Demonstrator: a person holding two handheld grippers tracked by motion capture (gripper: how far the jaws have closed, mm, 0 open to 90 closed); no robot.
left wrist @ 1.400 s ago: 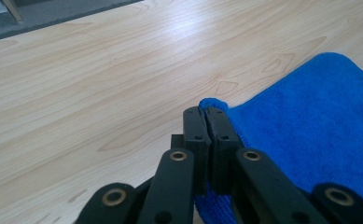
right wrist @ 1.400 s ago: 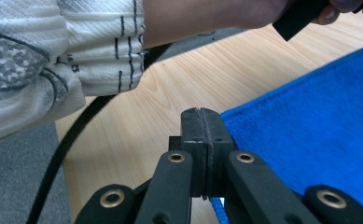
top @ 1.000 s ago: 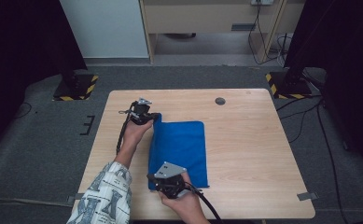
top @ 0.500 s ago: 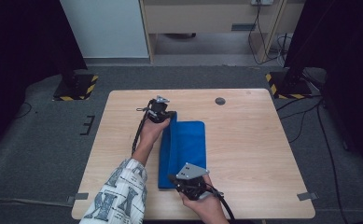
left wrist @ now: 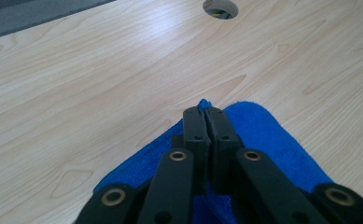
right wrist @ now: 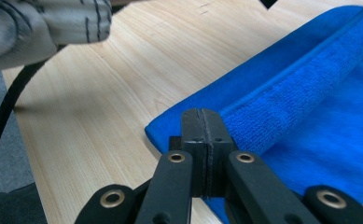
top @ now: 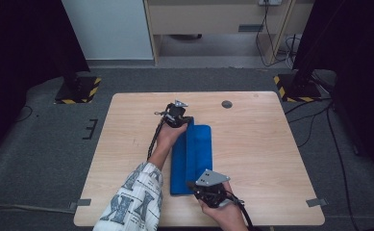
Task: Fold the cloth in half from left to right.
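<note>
The left gripper (top: 187,120) is clamped on the far corner of the blue terry towel (top: 199,149). The right gripper (top: 199,185) pinches its near corner, on the light wooden table (top: 271,154).

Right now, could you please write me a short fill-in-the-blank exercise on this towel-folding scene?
1. The towel being folded is ____ in colour.
2. The left gripper is shut on the towel's ____ end, as the high view shows it.
3. The right gripper, at the towel's near end, has its jaws ____.
4. The round hole in the table lies toward its ____ edge.

Missing words: blue; far; shut; far
</note>
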